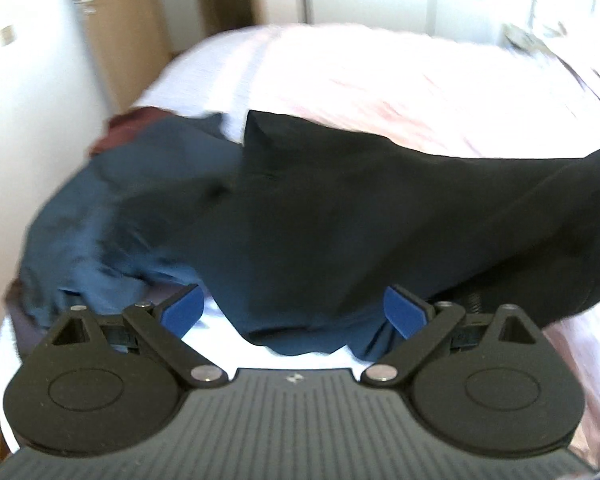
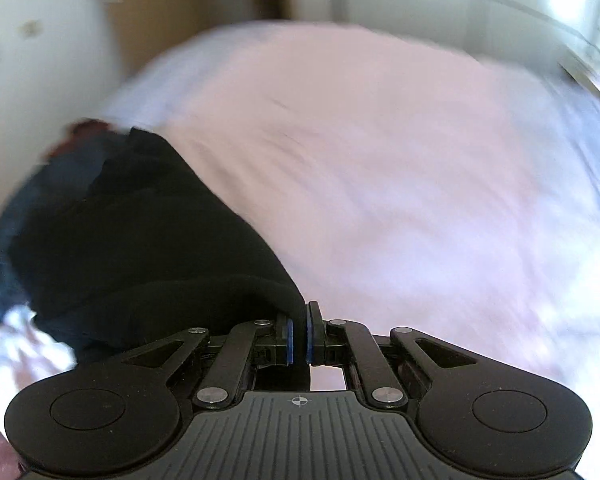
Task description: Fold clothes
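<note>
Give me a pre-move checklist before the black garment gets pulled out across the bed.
1. Right tool shut on the black garment: ok.
2. Left tool gripping cloth: not ok, open, garment edge only lies between its fingers.
3. Bed bare on the right for spreading: ok.
4. Black garment free of the blue garment: cannot tell, they overlap.
5. Views sharp: not ok, blurred.

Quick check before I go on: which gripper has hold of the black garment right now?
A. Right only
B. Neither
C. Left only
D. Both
A. The right gripper has its blue pads pinched on a fold of the black garment, while the left gripper stands wide open with the cloth only lying between its fingers.
</note>
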`<state>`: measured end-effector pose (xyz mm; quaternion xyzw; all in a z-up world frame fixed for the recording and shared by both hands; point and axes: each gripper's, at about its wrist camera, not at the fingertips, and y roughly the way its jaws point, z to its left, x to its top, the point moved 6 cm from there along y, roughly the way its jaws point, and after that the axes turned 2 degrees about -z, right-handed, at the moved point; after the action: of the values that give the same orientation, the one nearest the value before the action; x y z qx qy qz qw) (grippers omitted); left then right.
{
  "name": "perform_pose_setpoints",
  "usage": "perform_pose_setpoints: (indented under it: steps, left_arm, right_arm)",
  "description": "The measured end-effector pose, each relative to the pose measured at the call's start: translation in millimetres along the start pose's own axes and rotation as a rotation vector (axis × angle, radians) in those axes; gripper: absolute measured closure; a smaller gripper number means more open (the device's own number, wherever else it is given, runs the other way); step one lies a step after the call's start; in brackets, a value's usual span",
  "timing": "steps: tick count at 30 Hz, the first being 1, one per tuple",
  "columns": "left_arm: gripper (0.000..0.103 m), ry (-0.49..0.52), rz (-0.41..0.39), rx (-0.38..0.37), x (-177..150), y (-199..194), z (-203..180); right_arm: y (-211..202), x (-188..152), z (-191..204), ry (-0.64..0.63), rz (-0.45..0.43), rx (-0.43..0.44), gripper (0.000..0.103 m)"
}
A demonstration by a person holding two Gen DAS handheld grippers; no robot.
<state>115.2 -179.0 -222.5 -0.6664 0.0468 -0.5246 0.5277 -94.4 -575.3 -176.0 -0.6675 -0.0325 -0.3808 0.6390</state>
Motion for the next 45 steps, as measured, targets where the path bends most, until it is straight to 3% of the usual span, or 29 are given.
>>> perform_pose_setpoints:
  steps: [2,4,9,10,11,12,13,15,18,20,21,22,23,27,32,36,40,42,45]
  left_arm:
    - [0.008,0.043,0.038,-0.021,-6,9,-26]
    - [0.008,0.080,0.069,-0.017,-8,20,-35]
    - [0.007,0.129,0.114,0.011,-17,45,-19]
    - [0.007,0.152,0.122,0.017,-19,50,-12]
    - [0.007,0.182,0.131,0.026,-20,58,-7]
    - [0.007,0.205,0.142,0.036,-22,61,0]
    - [0.007,0.221,0.151,0.046,-23,62,4]
    - [0.007,0.217,0.159,0.050,-25,67,21]
    - [0.007,0.189,0.165,0.047,-28,68,41]
    - [0.007,0.190,0.170,0.046,-33,72,53]
    - [0.007,0.192,0.173,0.044,-35,71,55]
    - [0.007,0.196,0.176,0.035,-37,72,56]
    - [0.007,0.203,0.175,0.021,-38,72,57]
    - [0.007,0.237,0.155,-0.045,-36,76,49]
    - [0.007,0.272,0.104,-0.138,-17,83,20]
    - [0.007,0.263,0.110,-0.168,-9,89,-5]
    - [0.007,0.142,0.163,-0.192,-15,88,-25]
    - [0.007,0.049,0.206,-0.209,-22,88,-35]
    - [0.008,-0.115,0.276,-0.237,-40,90,-53]
  right_arm:
    - [-3,-26,-41,0.062,0.049,-0.046,0.099]
    - [-9,-42,-56,0.044,0.067,-0.076,0.099]
    - [-3,-54,0,-0.200,0.063,-0.035,0.096]
    - [-2,-57,11,-0.249,0.062,-0.027,0.080]
    - [2,-60,31,-0.300,0.063,-0.001,0.041]
    - [9,-63,57,-0.356,0.059,0.044,0.023]
    - [16,-64,82,-0.414,0.052,0.092,0.015]
    - [36,-71,132,-0.539,0.046,0.185,0.016]
    - [78,-84,191,-0.711,0.062,0.257,0.016]
    - [106,-92,223,-0.814,0.075,0.283,0.018]
    - [119,-94,229,-0.833,0.088,0.281,0.026]
    - [130,-92,229,-0.817,0.120,0.296,0.067]
    - [132,-85,222,-0.775,0.140,0.310,0.098]
    - [95,-39,173,-0.573,0.098,0.273,0.101]
    - [22,22,65,-0.315,-0.050,0.037,0.101]
    - [-29,34,-29,-0.139,-0.142,-0.185,0.103]
    - [-50,7,-126,0.083,-0.115,-0.349,0.103]
    - [-50,-12,-155,0.142,-0.059,-0.336,0.103]
    - [-38,-42,-159,0.091,0.027,-0.224,0.103]
